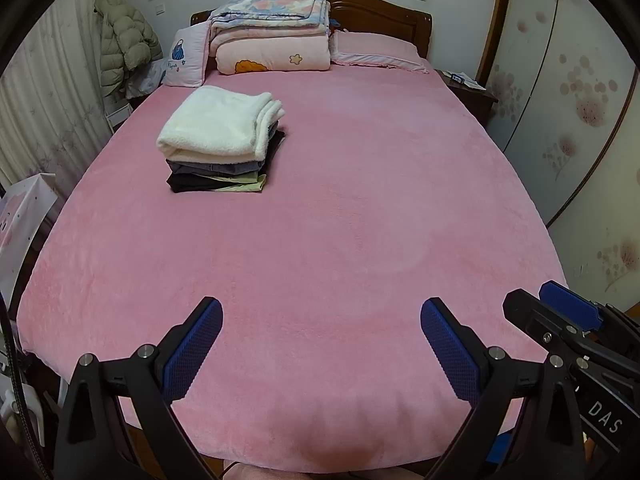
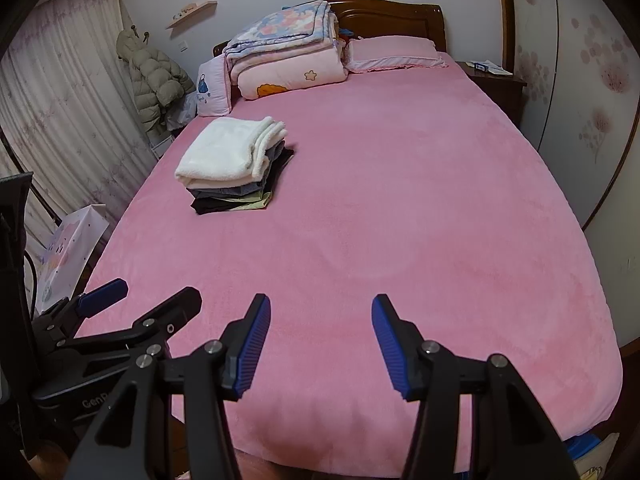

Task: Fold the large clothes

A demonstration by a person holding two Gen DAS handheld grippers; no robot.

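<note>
So both my grippers are hanging over the foot of the bed (image 1: 360, 208), angled down at the pink cover. Left gripper (image 1: 321, 322) has its jaws wide apart, nothing in them. Right gripper (image 2: 321, 318) has its jaws apart too, a bit narrower, also nothing between the blue pads (image 2: 256, 340). They sit side by side, each one poking into the other's view.

The clothes stack (image 1: 220, 140) is up on the left half of the bed, well away from me: white fluffy piece (image 1: 216, 124) on top, then grey, light green and black layers under it. Behind it at the headboard (image 1: 380, 12) there's a pile of quilts (image 1: 272, 32) and a pink pillow (image 1: 376, 50). A puffer coat (image 1: 124, 40) hangs by the curtain on the left.
</note>
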